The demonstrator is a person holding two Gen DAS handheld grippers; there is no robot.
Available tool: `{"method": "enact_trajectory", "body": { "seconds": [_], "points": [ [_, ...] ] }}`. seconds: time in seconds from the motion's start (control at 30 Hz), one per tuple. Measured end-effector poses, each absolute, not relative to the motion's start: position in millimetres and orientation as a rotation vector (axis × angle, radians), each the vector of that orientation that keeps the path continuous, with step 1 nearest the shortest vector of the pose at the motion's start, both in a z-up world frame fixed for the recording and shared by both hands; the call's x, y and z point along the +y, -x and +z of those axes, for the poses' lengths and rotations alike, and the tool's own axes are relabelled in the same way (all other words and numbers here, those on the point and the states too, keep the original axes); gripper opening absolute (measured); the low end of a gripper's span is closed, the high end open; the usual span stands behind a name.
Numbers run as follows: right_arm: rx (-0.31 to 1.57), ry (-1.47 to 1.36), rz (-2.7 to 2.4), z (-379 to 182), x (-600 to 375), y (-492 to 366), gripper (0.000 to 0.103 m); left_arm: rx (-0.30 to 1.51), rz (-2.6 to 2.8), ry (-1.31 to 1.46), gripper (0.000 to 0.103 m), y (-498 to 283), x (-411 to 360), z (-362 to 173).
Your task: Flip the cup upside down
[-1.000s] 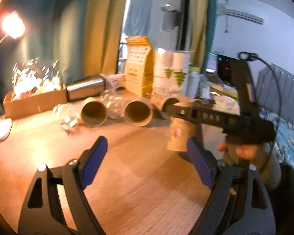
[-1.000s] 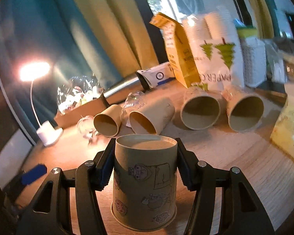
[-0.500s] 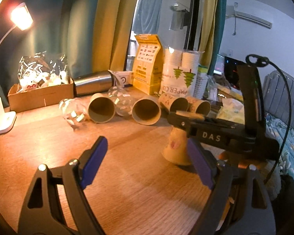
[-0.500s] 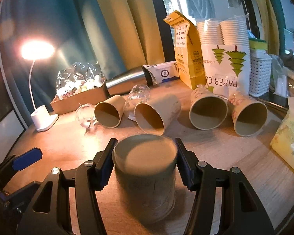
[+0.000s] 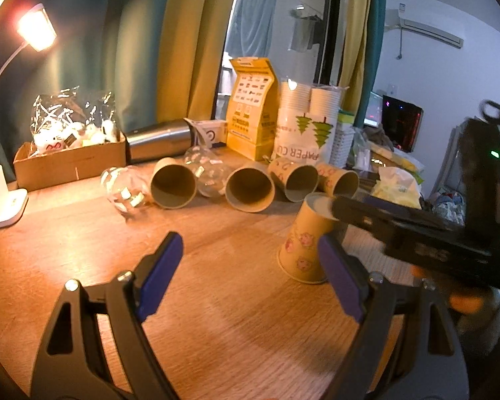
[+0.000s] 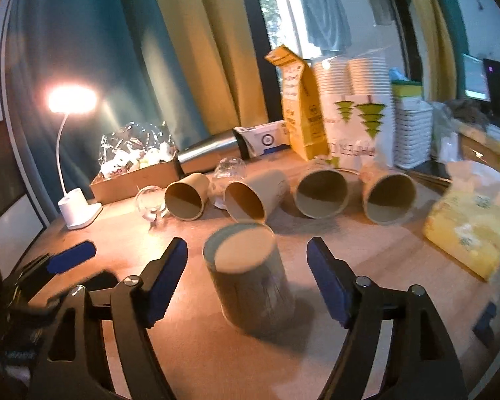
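A paper cup with pink cartoon prints [image 5: 303,243] stands upside down on the wooden table [image 5: 216,316], rim down and base up. In the right wrist view the same cup [image 6: 250,280] stands between the spread blue pads, touching neither. My right gripper [image 6: 246,280] is open around it; its black body shows in the left wrist view [image 5: 416,230] over the cup's base. My left gripper [image 5: 250,280] is open and empty, to the left of the cup.
Several paper cups [image 5: 250,188] and clear glass items [image 5: 125,191] lie on their sides behind. Further back stand a cardboard box [image 5: 70,163], a steel flask [image 5: 160,143], a yellow bag [image 5: 251,106] and stacked paper cups [image 5: 305,123]. A lit desk lamp [image 5: 3,193] stands far left, a tissue pack [image 6: 470,223] at right.
The right gripper lowered the cup onto the table base up, then opened its jaws and let go. The left gripper stayed open and hardly moved.
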State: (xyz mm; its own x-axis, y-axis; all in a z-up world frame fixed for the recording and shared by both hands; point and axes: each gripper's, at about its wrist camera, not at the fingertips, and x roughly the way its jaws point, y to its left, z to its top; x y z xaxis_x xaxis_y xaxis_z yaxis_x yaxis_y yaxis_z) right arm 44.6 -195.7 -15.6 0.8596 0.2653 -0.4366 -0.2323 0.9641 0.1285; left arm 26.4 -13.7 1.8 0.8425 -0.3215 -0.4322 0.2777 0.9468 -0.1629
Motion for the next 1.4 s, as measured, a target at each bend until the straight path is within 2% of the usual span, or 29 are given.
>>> {"method": "enact_trajectory", "body": {
  "seconds": [0.23, 0.53, 0.63, 1.4],
  "points": [
    [0.492, -0.042, 0.201, -25.3, -197.0, 1.3, 0.078, 0.459, -0.325, 0.077, 0.085, -23.6, -16.0, 2.3],
    [0.512, -0.003, 0.172, -39.4, -193.3, 13.7, 0.078, 0.424, -0.363, -0.014, 0.085, -11.6, -32.2, 4.8],
    [0.511, -0.023, 0.162, -39.2, -199.5, 13.4, 0.078, 0.417, -0.356, -0.032, 0.103, -9.8, -35.6, 5.4],
    [0.494, -0.073, 0.152, -37.2, -207.0, 15.3, 0.078, 0.406, -0.350, -0.036, 0.103, -9.2, -35.9, 6.7]
  ]
}}
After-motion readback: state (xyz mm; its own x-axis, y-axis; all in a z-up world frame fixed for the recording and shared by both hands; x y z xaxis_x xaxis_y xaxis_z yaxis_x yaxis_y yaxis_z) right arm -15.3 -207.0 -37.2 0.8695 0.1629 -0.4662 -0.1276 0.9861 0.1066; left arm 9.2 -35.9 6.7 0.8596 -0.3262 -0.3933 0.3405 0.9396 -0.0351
